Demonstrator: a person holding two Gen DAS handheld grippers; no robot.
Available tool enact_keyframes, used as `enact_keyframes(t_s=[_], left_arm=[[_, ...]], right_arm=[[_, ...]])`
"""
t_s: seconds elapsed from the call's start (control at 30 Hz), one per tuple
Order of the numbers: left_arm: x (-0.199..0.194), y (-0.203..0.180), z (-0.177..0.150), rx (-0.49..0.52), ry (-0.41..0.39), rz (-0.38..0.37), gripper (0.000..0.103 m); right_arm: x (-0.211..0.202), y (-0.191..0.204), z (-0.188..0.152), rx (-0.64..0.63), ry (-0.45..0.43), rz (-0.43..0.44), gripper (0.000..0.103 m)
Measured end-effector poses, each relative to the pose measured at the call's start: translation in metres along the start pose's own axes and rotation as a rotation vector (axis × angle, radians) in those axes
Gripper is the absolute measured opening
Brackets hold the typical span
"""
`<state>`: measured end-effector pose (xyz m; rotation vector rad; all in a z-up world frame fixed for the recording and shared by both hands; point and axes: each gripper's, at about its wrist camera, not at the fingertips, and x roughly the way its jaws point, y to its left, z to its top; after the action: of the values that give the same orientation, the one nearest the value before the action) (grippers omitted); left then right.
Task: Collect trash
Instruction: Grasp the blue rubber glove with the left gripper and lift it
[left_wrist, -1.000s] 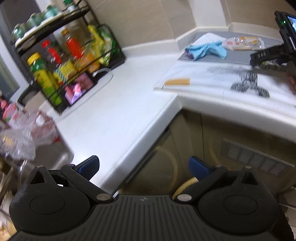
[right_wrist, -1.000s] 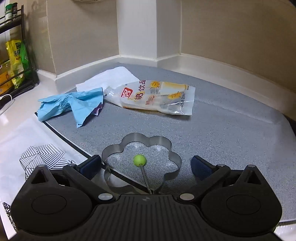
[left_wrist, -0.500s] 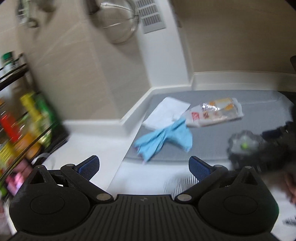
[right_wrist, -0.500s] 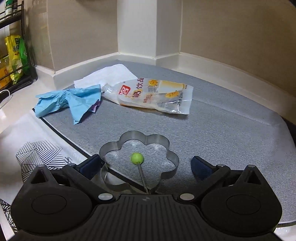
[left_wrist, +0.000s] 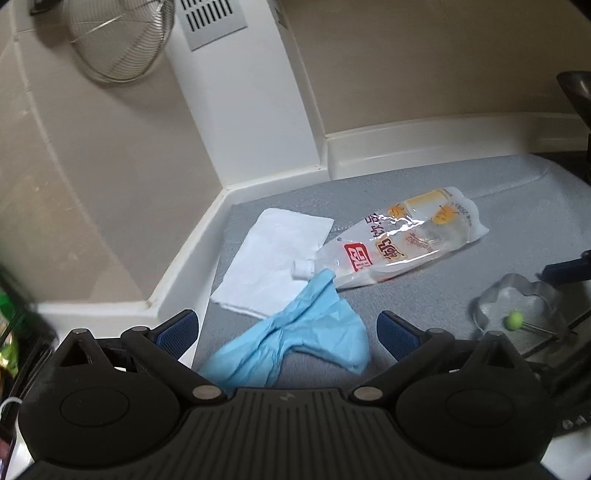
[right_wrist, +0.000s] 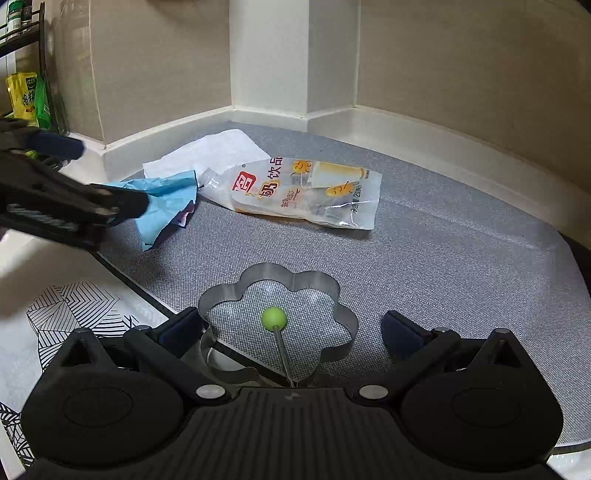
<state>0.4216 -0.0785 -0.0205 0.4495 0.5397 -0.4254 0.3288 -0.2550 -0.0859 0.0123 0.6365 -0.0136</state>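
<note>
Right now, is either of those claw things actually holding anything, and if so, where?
Nothing is held. The left gripper is open, its fingers either side of the blue glove. The right gripper is open around the flower-shaped metal ring, not clamped.

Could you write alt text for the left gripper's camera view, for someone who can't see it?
The open left gripper hovers over a crumpled blue glove on a grey mat. Beyond lie a white napkin and an empty drink pouch.
</note>
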Motion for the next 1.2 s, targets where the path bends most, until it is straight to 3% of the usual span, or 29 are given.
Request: enact_keyframes(t_s=[0.4,0.73,0.8,0.87,0.93,0.97,1.03,1.2], left_arm=[[0.049,0.000,-0.003,0.037,0.102,0.007,0.103],[0.051,0.003,-0.006,0.016,0.123,-0.022,0.103],[0.050,0.004,-0.006,-0.023,0.150,-0.036,0.096],[0.044,0.003,-0.003,-0.040,0.171,-0.061,0.064],[0.039,-0.003,-0.002,-0.002,0.189,-0.014,0.045],[0.035,-0.005,-0.003,0.007,0.186,0.003,0.039],[0.027,-0.005,-0.004,-0.004,0.191,0.016,0.022],[-0.011,0.006,0.002,-0.105,0.133,0.046,0.022]], right_arm=[[0.001,0.000,0.001,0.000,0.000,0.000,0.103],[0.001,0.001,0.001,0.000,0.000,0.000,0.103],[0.000,0.000,0.001,0.002,-0.001,0.003,0.103],[-0.001,0.000,0.001,0.003,-0.002,0.004,0.103],[-0.003,0.001,0.000,0.004,-0.012,0.001,0.098],[-0.006,0.000,0.000,0.009,-0.028,0.003,0.085],[-0.008,-0.002,-0.001,0.027,-0.038,0.011,0.085],[-0.021,-0.015,0.000,0.088,-0.134,0.025,0.085]])
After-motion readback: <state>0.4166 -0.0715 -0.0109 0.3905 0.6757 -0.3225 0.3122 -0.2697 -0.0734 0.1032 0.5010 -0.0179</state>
